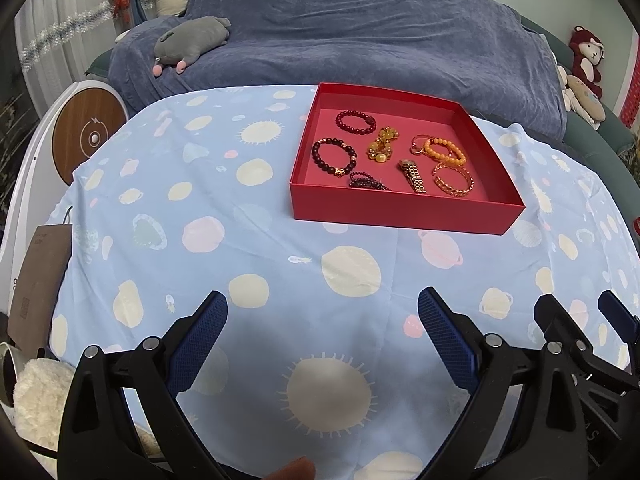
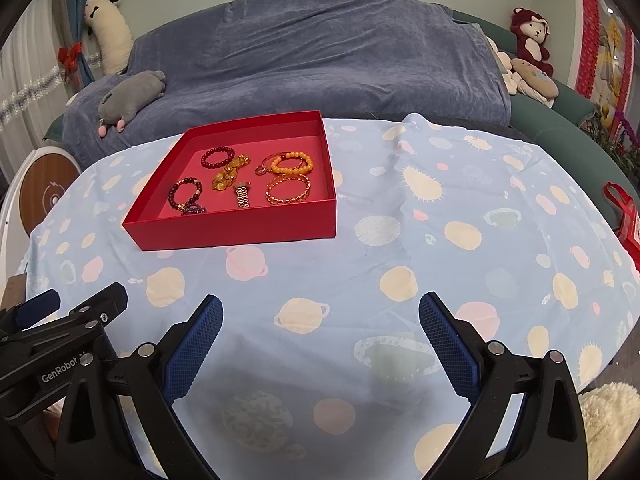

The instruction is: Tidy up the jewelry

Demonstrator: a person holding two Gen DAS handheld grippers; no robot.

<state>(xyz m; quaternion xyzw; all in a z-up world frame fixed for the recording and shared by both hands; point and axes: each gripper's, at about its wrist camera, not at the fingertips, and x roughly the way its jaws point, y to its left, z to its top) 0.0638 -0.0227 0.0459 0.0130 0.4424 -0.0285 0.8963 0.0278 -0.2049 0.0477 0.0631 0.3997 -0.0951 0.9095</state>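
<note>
Left gripper point(image 1: 322, 334): I see its blue fingers spread wide, holding nothing, low over the planet-print tablecloth point(image 1: 248, 248).
Right gripper point(image 2: 320, 338): also spread and empty; I see it just beside the left one.
Red box point(image 1: 404, 216): it stands on the cloth, well ahead of both grippers, open on top.
Jewelry inside: dark red bead bracelet point(image 1: 355, 121), yellow stone bracelet point(image 1: 383, 147), orange bead bracelet point(image 1: 445, 152), gold chain bangle point(image 1: 454, 179), gold watch point(image 1: 413, 175).
Behind the table: sofa under a blue cover point(image 2: 320, 60), with a grey plush toy point(image 2: 132, 98) on it.

table point(image 2: 440, 240) – pale-blue planet-print cloth | on it – red tray point(image 2: 236, 228), jewelry inside
</note>
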